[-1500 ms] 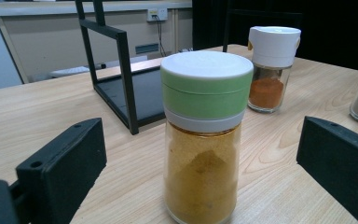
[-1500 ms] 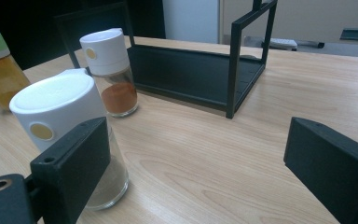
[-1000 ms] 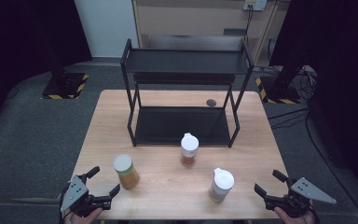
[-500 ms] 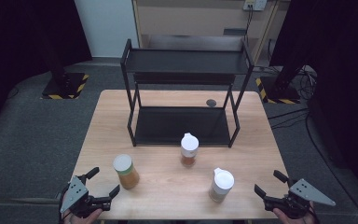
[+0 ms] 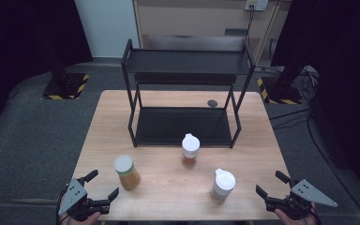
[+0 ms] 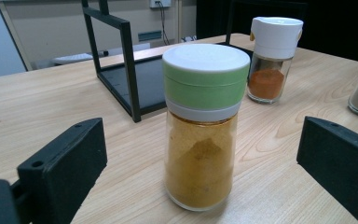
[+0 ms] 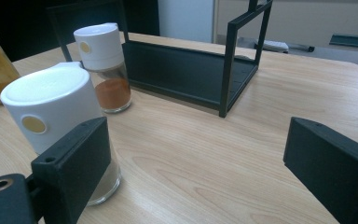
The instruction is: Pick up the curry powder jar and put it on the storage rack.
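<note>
We hold the left gripper [image 5: 102, 185] wide open at the bench's [image 5: 253, 140] near edge, its jaws facing the yellow spice jar [image 5: 126, 172] just ahead, untouched. Our right gripper [image 5: 271, 185] also gapes empty, beside the white-capped jar [image 5: 223, 185]; the red spice jar [image 5: 190, 150] stands before the black rack [image 5: 183, 93].

Light wood table [image 5: 262, 122] w/ a black two-tier metal rack [image 5: 183, 93] at its far half, all on grey carpet floor [image 5: 37, 136]. Behind: pale wall panel [image 5: 104, 26] at left, beige cabinet [image 5: 201, 18] w/ a wall socket [image 5: 256, 4] & cables hanging down. Both sides very dark, black stand bases on yellow/black hazard-striped plates [image 5: 65, 85] left & right [image 5: 281, 90]; loose cables [image 5: 309, 75] on floor at right.
</note>
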A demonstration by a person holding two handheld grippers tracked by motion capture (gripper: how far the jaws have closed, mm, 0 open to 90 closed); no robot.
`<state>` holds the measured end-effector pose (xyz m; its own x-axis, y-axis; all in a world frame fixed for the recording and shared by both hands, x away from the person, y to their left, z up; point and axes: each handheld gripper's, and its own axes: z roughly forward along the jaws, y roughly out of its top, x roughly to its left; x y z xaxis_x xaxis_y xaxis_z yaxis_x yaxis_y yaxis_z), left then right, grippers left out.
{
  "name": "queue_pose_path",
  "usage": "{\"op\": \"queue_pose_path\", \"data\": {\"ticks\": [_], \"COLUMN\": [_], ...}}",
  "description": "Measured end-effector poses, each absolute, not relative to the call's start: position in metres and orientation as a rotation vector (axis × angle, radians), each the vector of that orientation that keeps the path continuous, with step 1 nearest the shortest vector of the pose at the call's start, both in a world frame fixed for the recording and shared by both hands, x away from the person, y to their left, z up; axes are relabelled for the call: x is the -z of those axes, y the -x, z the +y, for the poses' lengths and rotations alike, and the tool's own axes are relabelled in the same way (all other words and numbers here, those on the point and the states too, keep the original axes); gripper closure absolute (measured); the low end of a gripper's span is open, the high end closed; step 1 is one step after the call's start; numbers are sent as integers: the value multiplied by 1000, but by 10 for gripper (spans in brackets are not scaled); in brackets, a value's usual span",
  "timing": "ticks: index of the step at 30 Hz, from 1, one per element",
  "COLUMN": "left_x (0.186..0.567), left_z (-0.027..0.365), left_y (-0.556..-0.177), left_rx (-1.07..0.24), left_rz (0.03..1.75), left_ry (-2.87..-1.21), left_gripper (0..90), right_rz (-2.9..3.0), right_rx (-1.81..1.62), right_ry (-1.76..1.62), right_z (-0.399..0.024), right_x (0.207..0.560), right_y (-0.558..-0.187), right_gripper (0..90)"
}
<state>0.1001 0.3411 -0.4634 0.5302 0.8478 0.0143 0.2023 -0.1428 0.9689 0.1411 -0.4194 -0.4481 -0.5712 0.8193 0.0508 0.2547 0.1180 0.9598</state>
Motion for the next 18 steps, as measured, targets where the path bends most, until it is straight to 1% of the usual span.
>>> {"op": "queue_pose_path", "data": {"ticks": [6, 12, 18], "left_x": [454, 445, 440], "left_z": [339, 335, 334], "left_y": [-107, -112, -113], "left_rx": [-696, -698, -690], "left_rz": [899, 894, 918], "left_ry": [-1669, -1685, -1681], "left_gripper": [7, 14, 17], "right_rz": [1900, 1897, 1898], "right_rx": [-1468, -1470, -1469], "right_ry": [-1037, -1038, -1040], "right_z": [-419, -419, -419], "right_x": [448, 448, 448], "right_y": [-141, -141, -142], "right_gripper": [80, 81, 81]}}
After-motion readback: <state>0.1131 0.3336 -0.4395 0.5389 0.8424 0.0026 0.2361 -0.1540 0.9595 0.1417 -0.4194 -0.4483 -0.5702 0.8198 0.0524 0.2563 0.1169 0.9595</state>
